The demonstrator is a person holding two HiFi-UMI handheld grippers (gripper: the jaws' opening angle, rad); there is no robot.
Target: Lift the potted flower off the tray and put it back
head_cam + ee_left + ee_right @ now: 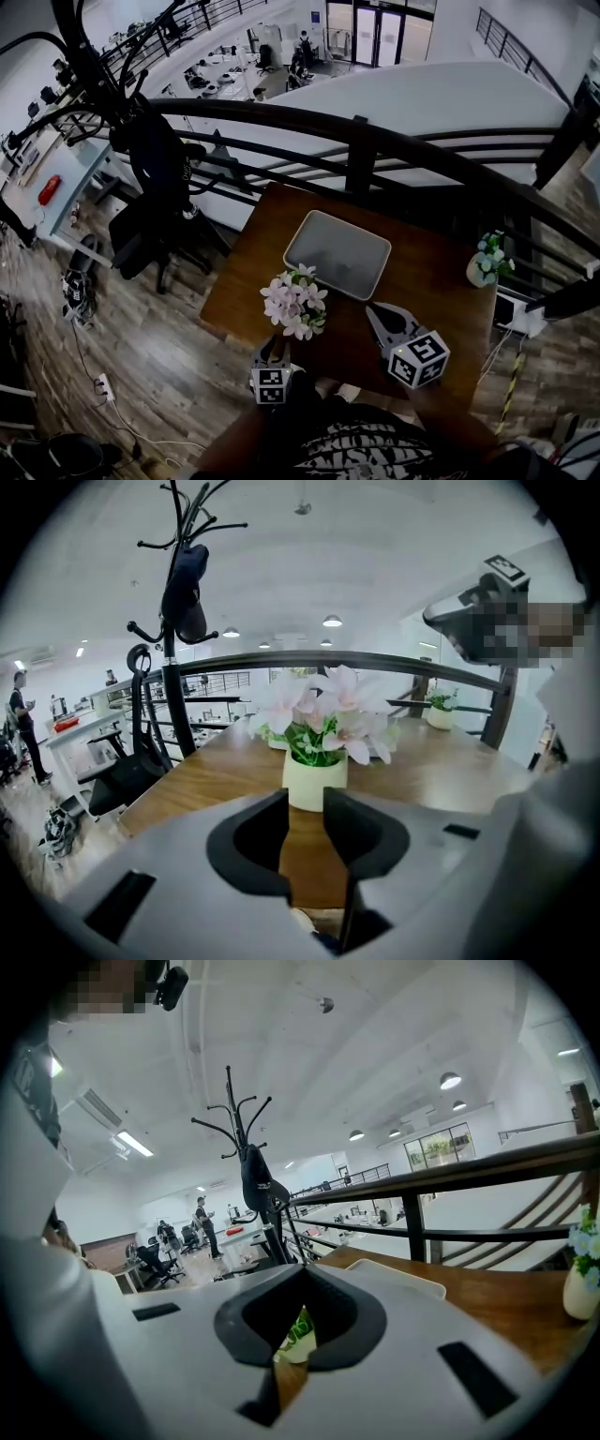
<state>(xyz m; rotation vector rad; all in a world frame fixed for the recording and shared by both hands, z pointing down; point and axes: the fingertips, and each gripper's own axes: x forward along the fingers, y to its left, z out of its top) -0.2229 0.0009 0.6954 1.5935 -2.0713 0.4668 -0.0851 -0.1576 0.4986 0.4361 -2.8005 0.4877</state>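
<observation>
The potted flower (296,302), pink and white blooms in a cream pot (314,780), stands on the wooden table (441,272) off the grey tray (337,253), by the tray's near left corner. My left gripper (274,347) sits just behind the pot on my side, apart from it. Its jaws (306,803) stand a narrow gap apart with only bare wood between them. My right gripper (374,310) hovers to the right of the flower near the tray's front edge, its tips (307,1330) closed together and holding nothing. The tray (394,1274) is empty.
A second small potted flower (487,262) stands at the table's right edge. A dark railing (361,141) runs behind the table. A black coat rack (141,141) stands on the floor at the left, with an office space below.
</observation>
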